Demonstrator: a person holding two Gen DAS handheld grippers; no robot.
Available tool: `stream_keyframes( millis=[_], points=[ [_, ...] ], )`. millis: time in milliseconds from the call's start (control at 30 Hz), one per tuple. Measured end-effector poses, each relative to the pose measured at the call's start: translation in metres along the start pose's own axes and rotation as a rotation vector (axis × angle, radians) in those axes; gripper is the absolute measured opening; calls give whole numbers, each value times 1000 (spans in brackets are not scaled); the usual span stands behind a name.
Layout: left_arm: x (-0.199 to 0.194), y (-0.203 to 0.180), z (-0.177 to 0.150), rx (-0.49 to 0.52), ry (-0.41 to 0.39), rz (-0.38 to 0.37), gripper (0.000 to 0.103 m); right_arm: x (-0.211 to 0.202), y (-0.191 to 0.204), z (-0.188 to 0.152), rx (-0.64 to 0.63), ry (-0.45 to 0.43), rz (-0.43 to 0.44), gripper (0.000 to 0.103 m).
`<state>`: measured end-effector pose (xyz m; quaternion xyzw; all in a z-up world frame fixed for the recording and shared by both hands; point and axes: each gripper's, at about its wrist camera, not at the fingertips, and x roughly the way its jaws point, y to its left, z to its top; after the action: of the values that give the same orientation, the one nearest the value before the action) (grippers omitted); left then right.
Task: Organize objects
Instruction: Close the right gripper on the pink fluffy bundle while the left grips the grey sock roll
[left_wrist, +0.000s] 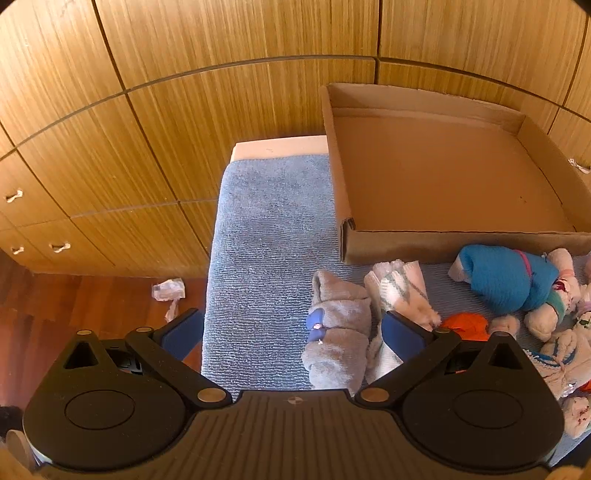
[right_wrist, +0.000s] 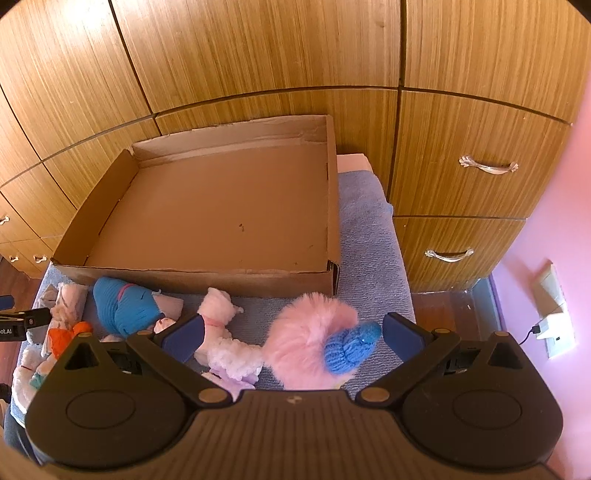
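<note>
From the left wrist camera, the left gripper (left_wrist: 293, 330) is hanging with its jaws spread wide and nothing between them, above a blue towel (left_wrist: 269, 236). A grey rolled sock bundle (left_wrist: 340, 332) is lying on the towel just inside the right finger, with a white patterned bundle (left_wrist: 400, 291) touching it on its right. Farther right, a teal bundle (left_wrist: 509, 277) and an orange one (left_wrist: 467, 326) are sitting among more rolled socks. The shallow cardboard box (left_wrist: 341, 184) is resting on the far right part of the towel, nothing inside it.

From the right wrist camera, the right gripper (right_wrist: 293, 332) is also hanging wide apart, gripping nothing. A fluffy pink bundle (right_wrist: 303, 339) with a blue knitted piece (right_wrist: 351, 349) against it is lying between the fingers, and a white fluffy bundle (right_wrist: 225, 336) is beside the left finger. The box (right_wrist: 207, 282) is sitting just beyond them, in front of wooden drawers (right_wrist: 469, 206).
</note>
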<state>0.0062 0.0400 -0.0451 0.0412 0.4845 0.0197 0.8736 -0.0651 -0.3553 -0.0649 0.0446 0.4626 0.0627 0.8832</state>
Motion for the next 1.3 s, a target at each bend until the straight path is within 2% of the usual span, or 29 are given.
stream_keyframes(
  millis=[333, 633, 800, 967, 1100, 1300],
  points=[
    [-1, 6, 3, -28, 4, -39, 102, -4, -1, 4, -3, -9, -1, 102],
    [-5, 19, 3, -32, -14, -15, 102, -10, -5, 2, -2, -22, 11, 102],
    [10, 19, -1, -36, -9, -82, 102, -9, -7, -4, 3, -23, 11, 102],
    [19, 14, -3, 5, -16, -107, 102, -9, -10, -15, 12, -39, 15, 98],
    [19, 13, -5, 32, -41, -136, 95, -6, -15, -21, 38, -66, 26, 92],
    [14, 5, -13, 114, -109, -128, 89, 1, -18, -27, 31, -113, 21, 87]
  ],
)
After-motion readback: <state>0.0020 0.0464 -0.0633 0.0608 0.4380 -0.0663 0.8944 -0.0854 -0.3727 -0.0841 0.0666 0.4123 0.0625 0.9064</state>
